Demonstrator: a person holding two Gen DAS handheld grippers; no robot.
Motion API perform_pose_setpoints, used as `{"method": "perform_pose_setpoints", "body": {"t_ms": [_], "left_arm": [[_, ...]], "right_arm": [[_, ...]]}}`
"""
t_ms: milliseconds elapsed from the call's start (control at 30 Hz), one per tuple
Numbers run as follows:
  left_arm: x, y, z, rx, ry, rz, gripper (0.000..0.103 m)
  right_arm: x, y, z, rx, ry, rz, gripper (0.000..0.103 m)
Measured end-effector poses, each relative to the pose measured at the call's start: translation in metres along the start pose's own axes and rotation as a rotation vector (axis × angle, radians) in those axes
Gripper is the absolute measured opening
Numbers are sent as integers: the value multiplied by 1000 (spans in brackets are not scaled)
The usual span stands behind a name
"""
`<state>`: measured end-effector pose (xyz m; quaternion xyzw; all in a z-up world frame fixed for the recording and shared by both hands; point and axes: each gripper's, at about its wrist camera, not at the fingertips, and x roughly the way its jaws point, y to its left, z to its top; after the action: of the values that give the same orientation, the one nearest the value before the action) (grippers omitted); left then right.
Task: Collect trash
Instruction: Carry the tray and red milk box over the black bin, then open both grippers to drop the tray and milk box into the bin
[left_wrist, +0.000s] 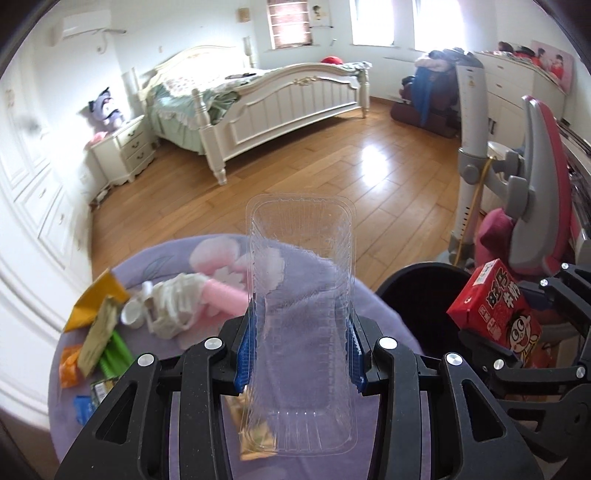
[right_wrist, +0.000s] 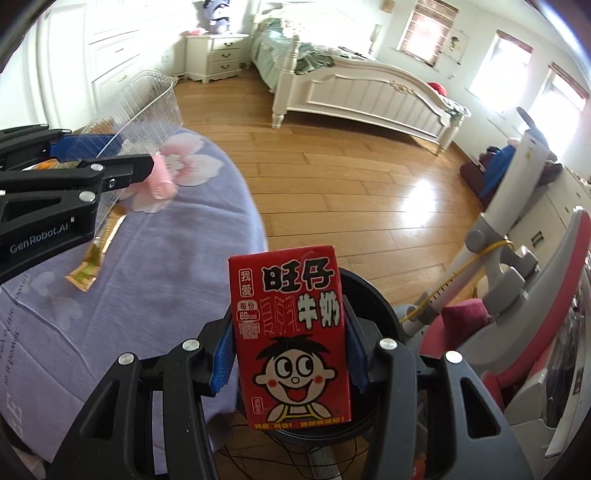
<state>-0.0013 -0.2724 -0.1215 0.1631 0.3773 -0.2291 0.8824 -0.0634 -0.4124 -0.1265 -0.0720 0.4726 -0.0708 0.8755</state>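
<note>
My left gripper (left_wrist: 301, 350) is shut on a clear plastic tray (left_wrist: 301, 266), held upright above the purple-clothed round table (left_wrist: 207, 369). The same clear plastic tray (right_wrist: 147, 99) and left gripper (right_wrist: 110, 162) show at the left of the right wrist view. My right gripper (right_wrist: 291, 358) is shut on a red milk carton (right_wrist: 290, 332) with a cartoon face, held over the black trash bin (right_wrist: 373, 306). In the left wrist view the red milk carton (left_wrist: 495, 314) hangs beside the black trash bin (left_wrist: 417, 295), with the right gripper's black fingers (left_wrist: 565, 295) around it.
Wrappers (left_wrist: 96, 325), a white cup (left_wrist: 131, 314), a pink roll (left_wrist: 225, 291) and a crumpled white bag (left_wrist: 177, 299) lie on the table's left side. A gold wrapper (right_wrist: 92, 258) lies under the tray. A pink-grey chair (left_wrist: 535, 192) stands right of the bin. Bed (left_wrist: 266, 96) and wooden floor lie beyond.
</note>
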Motion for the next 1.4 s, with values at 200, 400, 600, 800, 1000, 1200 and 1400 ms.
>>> {"method": "perform_pose_setpoints", "body": {"t_ms": [200,400,600,800,1000,1200,1400], "left_arm": [[10,-37,14,46,-6,-38,40],[22,-67,27,93,-3,-73,40],[35,-100,34,137,14,-107,40],[55,-120,36,147,40,-125,42],[68,-126,37,147,64,-129,42],[80,-129,40,145,85,-130,46],[90,-132,42,139,105,-136,49]], "right_arm": [[2,-31,-9,49,6,-53,49],[10,-57,-20,91,28,-79,49],[24,-72,-30,129,47,-72,49],[37,-83,-36,155,67,-62,49],[42,-84,-35,172,76,-42,49],[48,-90,-35,182,79,-37,50],[53,-91,-36,178,102,-64,53]]}}
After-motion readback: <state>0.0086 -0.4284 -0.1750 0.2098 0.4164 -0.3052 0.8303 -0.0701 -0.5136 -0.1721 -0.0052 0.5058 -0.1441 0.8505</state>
